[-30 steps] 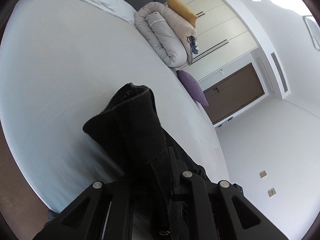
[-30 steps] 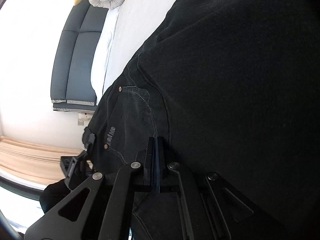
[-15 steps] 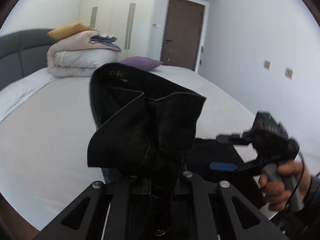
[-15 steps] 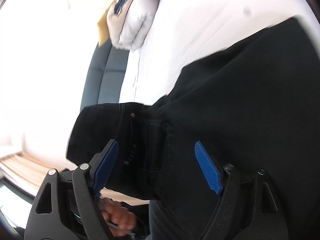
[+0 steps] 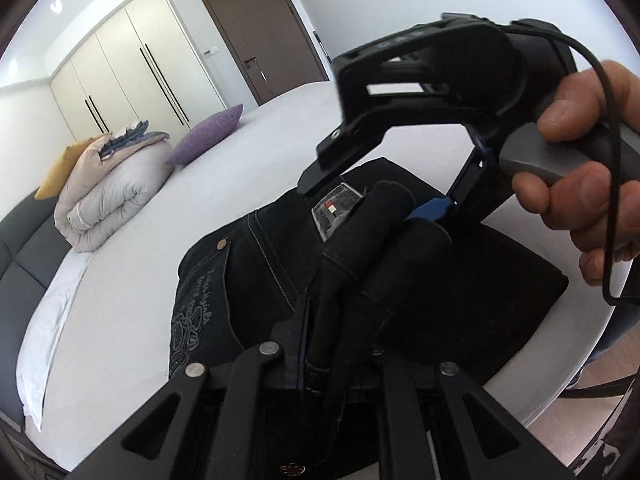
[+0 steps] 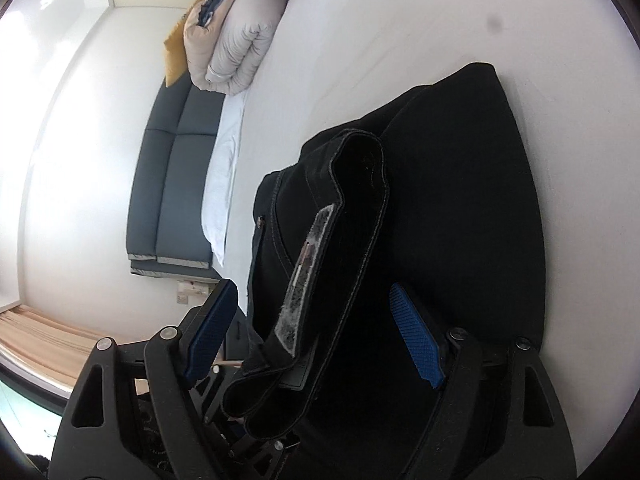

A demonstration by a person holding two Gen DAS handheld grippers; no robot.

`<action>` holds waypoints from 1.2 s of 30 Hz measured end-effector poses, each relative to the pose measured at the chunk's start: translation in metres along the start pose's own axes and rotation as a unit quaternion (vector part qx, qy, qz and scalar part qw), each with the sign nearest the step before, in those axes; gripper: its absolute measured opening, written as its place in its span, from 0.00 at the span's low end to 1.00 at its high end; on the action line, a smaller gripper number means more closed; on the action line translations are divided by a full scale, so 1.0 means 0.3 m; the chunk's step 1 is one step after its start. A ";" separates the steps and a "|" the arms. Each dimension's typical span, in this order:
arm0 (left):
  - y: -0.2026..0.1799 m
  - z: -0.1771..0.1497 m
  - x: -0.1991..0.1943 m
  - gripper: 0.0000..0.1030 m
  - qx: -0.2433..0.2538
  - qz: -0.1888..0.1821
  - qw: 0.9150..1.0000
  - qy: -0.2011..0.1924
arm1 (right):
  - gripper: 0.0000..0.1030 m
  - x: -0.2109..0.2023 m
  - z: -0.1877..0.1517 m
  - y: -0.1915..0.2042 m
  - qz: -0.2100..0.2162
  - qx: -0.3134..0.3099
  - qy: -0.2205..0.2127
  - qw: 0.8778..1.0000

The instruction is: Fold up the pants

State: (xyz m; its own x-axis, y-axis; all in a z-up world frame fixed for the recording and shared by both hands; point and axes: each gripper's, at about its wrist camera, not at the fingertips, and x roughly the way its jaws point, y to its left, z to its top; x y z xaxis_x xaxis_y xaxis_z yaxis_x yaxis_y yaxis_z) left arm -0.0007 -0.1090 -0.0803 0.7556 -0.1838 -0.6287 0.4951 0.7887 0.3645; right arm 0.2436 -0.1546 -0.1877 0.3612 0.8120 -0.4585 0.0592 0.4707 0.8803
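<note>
Black denim pants (image 5: 256, 280) lie partly folded on the white bed (image 5: 132, 280), with an embroidered back pocket facing up. My left gripper (image 5: 340, 344) is shut on the waistband of the pants and holds that bunched edge raised. My right gripper (image 6: 316, 332) is open, its blue pads (image 6: 416, 340) on either side of the raised waistband (image 6: 344, 240) without closing on it. In the left wrist view the right gripper (image 5: 436, 204) hangs over the pants, held by a hand (image 5: 584, 176).
A rolled grey duvet (image 5: 112, 188), a yellow pillow (image 5: 52, 176) and a purple cushion (image 5: 208, 136) sit at the head of the bed. A grey headboard (image 6: 172, 176), wardrobes (image 5: 132, 68) and a brown door (image 5: 260, 28) stand beyond.
My right gripper has opened and let go of the pants, then moved over the raised waistband. My left gripper has swung round, still holding the pants, which now lie flatter on the bed.
</note>
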 end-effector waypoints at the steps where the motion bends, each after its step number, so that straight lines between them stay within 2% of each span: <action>1: -0.009 0.002 -0.003 0.11 0.004 0.002 1.000 -0.003 | 0.74 0.002 0.007 -0.025 -0.006 0.003 0.003 1.000; 2: -0.019 0.002 -0.005 0.11 0.006 0.001 1.000 -0.005 | 0.74 -0.002 0.013 -0.029 -0.007 0.007 0.005 1.000; 4: -0.020 -0.004 -0.010 0.11 0.008 0.001 1.000 -0.007 | 0.65 0.012 0.003 -0.018 -0.011 0.007 0.006 1.000; 5: -0.022 -0.005 -0.012 0.11 0.009 0.001 1.000 -0.008 | 0.53 0.010 0.004 -0.019 -0.017 0.003 0.007 1.000; 6: -0.025 -0.005 -0.014 0.11 0.009 0.001 1.000 -0.009 | 0.33 0.003 0.004 -0.020 -0.023 0.000 0.010 1.000; 7: -0.027 -0.003 -0.014 0.11 0.009 -0.001 1.000 -0.009 | 0.25 -0.007 0.005 -0.026 -0.027 -0.002 0.008 1.000; 9: -0.027 0.005 -0.007 0.11 0.013 -0.003 1.000 -0.009 | 0.18 -0.002 0.005 -0.026 -0.034 -0.007 -0.002 0.999; 13: -0.035 0.025 -0.009 0.11 0.018 -0.013 1.000 -0.014 | 0.16 -0.022 0.005 0.016 -0.052 -0.039 -0.028 0.998; 21: -0.097 0.082 0.017 0.11 0.038 -0.043 0.998 -0.022 | 0.14 -0.177 0.000 -0.032 -0.071 -0.047 -0.053 0.995; 28: -0.131 0.082 0.027 0.11 0.046 -0.060 0.997 -0.018 | 0.14 -0.210 -0.034 -0.092 -0.075 -0.045 -0.073 0.994; 32: -0.129 0.061 0.045 0.12 0.042 -0.071 0.997 -0.007 | 0.14 -0.205 -0.042 -0.122 -0.083 -0.049 -0.065 0.993; 35: -0.136 0.055 0.058 0.14 0.047 -0.076 0.996 -0.001 | 0.14 -0.184 -0.047 -0.142 -0.078 -0.052 -0.074 0.993; 36: -0.131 0.058 0.057 0.18 0.041 -0.077 0.996 -0.003 | 0.14 -0.184 -0.048 -0.150 -0.069 -0.051 -0.077 0.993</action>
State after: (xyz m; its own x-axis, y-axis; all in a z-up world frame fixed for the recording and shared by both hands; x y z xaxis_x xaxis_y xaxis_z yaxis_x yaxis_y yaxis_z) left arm 0.0001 -0.1533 -0.0934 0.6700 -0.3030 -0.6777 0.6392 0.6996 0.3192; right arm 0.2077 -0.2158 -0.2037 0.4950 0.6778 -0.5437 0.0271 0.6133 0.7894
